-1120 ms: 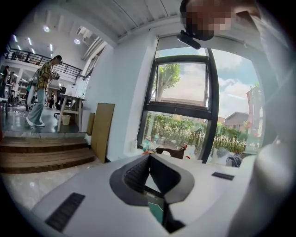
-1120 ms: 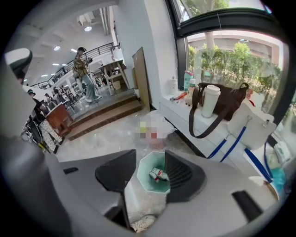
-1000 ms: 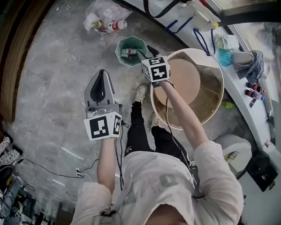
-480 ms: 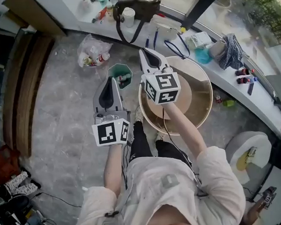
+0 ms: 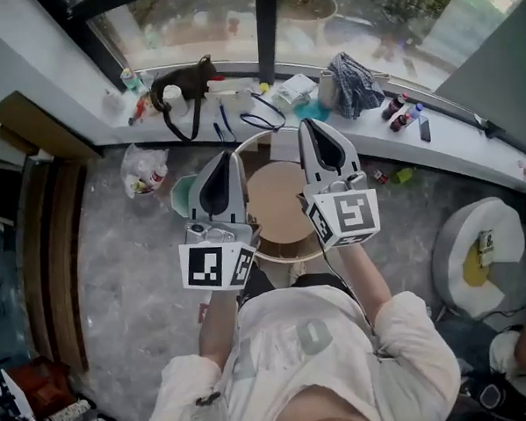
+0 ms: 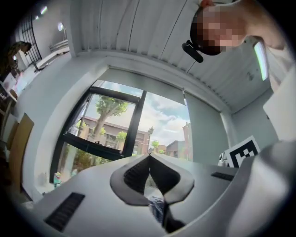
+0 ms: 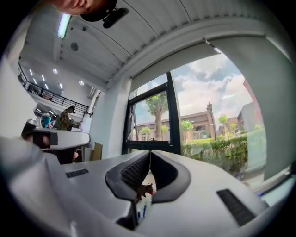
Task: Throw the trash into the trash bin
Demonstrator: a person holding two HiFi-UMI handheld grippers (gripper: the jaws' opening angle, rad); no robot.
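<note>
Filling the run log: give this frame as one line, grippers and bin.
left gripper: shut, empty | right gripper: shut, empty | both aimed at window | green trash bin: part-hidden by left gripper | bag of bottles: floor beside bin

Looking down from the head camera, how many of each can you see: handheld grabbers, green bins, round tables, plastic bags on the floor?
Grippers: 2 (left gripper, right gripper)
Green trash bin: 1
Round table: 1
Plastic bag: 1
Total: 5

Round tub (image 5: 287,250) squarely ahead of us, cluttered sill (image 5: 462,142) behind it, green bin (image 5: 181,195) and bag of bottles (image 5: 144,172) as 2 obstacles at our left, bare floor (image 5: 117,274) beyond them open
</note>
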